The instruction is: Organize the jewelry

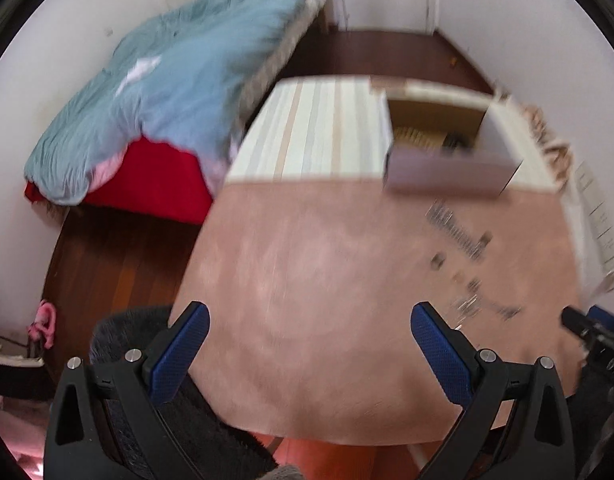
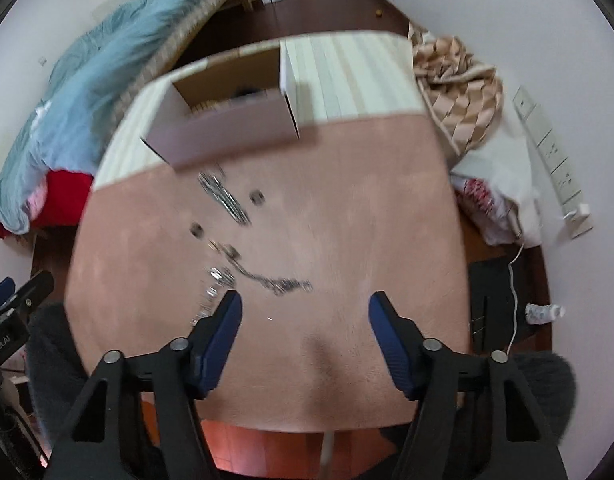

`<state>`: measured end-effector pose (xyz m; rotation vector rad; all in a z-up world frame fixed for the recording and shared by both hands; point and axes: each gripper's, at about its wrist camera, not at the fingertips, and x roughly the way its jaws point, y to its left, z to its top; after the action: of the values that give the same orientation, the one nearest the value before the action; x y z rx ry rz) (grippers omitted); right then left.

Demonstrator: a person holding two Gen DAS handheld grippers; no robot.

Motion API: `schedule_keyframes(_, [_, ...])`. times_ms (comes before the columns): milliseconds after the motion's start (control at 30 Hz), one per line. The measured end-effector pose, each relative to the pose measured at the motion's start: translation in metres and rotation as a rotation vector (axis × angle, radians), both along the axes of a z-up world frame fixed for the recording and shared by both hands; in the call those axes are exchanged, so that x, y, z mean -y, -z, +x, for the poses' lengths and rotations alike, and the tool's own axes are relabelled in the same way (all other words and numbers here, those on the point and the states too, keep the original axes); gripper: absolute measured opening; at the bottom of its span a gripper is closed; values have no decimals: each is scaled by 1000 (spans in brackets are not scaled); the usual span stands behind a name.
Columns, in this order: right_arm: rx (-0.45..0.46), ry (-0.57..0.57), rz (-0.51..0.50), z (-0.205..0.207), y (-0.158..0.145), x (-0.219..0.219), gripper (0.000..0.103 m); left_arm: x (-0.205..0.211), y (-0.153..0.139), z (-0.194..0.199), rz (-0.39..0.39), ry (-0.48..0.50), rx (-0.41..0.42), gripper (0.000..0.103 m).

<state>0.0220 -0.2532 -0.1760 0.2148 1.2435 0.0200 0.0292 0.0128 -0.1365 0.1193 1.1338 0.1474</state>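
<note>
Table (image 2: 387,200), pink felt-like cover over the near part, a pale striped cloth (image 2: 347,76) over the far part. Open white cardboard box (image 2: 223,128) at the line where the two covers meet, upper centre-left in the right wrist view, upper right in the left wrist view (image 1: 447,168); brown inside, contents too blurred to name. Loose silver jewelry (image 2: 235,240) scattered on the pink cover below the box: a bundle of thin metal pieces (image 2: 223,196) nearest the box, two small round pieces (image 2: 257,197) beside it, a chain (image 2: 283,283) lower, towards the centre of the frame. The same scatter sits at right of the left wrist view (image 1: 463,256), heavily blurred. Left gripper (image 1: 309,340): blue-padded jaws spread wide, nothing between them, bare pink cover beneath. Right gripper (image 2: 305,322): jaws apart, narrower than the left, empty; its left finger (image 2: 223,332) lies just beside the lowest small pieces, contact not discernible. Surroundings: bed with light blue blanket (image 1: 159,92) and red sheet at upper left; beige patterned fabric (image 2: 459,84) heaped at the table's upper right corner; white power strip (image 2: 555,164) at the right edge; dark wood floor (image 1: 107,264).
</note>
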Motion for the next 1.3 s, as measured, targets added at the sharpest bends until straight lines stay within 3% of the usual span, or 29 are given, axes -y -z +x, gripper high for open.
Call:
schedule_keyframes(100, [-25, -17, 16, -4, 30, -2, 62, -1, 31, -3, 20, -20, -50, 103])
schedule_keyframes(200, [-14, -33, 59, 0, 38, -10, 62, -4, 53, 1, 35, -37, -94, 103])
schedule_keyframes(300, [22, -84, 71, 13, 37, -29, 62, -8, 65, 4, 47, -57, -111, 103])
schedule_keyframes(400, [33, -134, 76, 33, 39, -51, 49, -13, 71, 9, 62, -77, -125, 103])
schedule_keyframes(567, [20, -183, 65, 58, 49, -79, 45, -21, 78, 20, 88, -107, -145, 103])
schedule_keyframes(600, [12, -190, 55, 62, 52, -83, 42, -23, 79, 22, 86, -112, -149, 103])
schedule_keyframes(700, [-18, -214, 39, 66, 65, -92, 12, -26, 81, 24, 88, -116, -157, 103])
schedule_keyframes(733, [7, -219, 26, 65, 63, -93, 10, -26, 81, 24, 88, -115, -158, 103])
schedule_keyframes(933, [47, -149, 49, 52, 55, -69, 10, -16, 80, 26, 79, -75, -161, 103])
schedule_keyframes(1067, [77, -50, 79, 32, 38, -29, 10, 1, 77, 23, 57, -25, -158, 103])
schedule_keyframes(1167, [84, -4, 80, 22, 31, -6, 10, 22, 76, 21, 3, 45, -162, 102])
schedule_keyframes(1300, [80, 45, 68, 9, 29, 19, 10, 56, 79, 15, -143, 156, -206, 100])
